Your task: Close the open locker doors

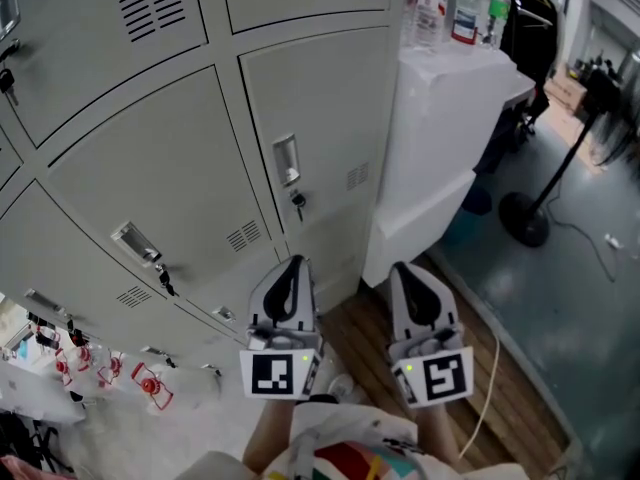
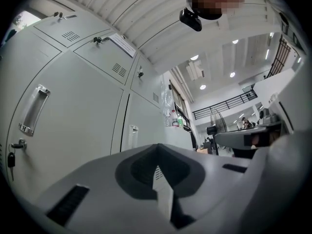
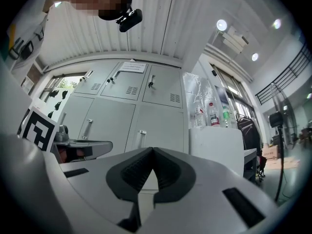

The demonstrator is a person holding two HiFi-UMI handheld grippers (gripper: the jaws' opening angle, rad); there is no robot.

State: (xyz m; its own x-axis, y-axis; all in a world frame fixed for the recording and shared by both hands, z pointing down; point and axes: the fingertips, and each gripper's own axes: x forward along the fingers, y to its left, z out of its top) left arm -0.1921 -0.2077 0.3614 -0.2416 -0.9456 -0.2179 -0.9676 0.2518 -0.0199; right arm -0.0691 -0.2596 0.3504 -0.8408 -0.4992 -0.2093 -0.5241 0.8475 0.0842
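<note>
The grey lockers (image 1: 170, 168) fill the left and middle of the head view, and every door I can see lies flush with the front. One door has a recessed handle (image 1: 287, 158) with a key below it, and the door to its left has a handle (image 1: 135, 240) too. My left gripper (image 1: 292, 264) is low in front of the lockers, shut and empty. Beside it, my right gripper (image 1: 402, 268) is also shut and empty. In the left gripper view the left gripper (image 2: 157, 147) points along the locker front (image 2: 73, 111). In the right gripper view the right gripper (image 3: 152, 150) faces the lockers (image 3: 122, 116).
A white cabinet (image 1: 440, 138) stands against the lockers' right side, with bottles (image 1: 465, 8) on top. A fan stand (image 1: 525, 218) is on the grey floor to the right. Keys with red tags (image 1: 150, 383) hang at the lower left. A cable (image 1: 490, 388) lies across the wooden floor strip.
</note>
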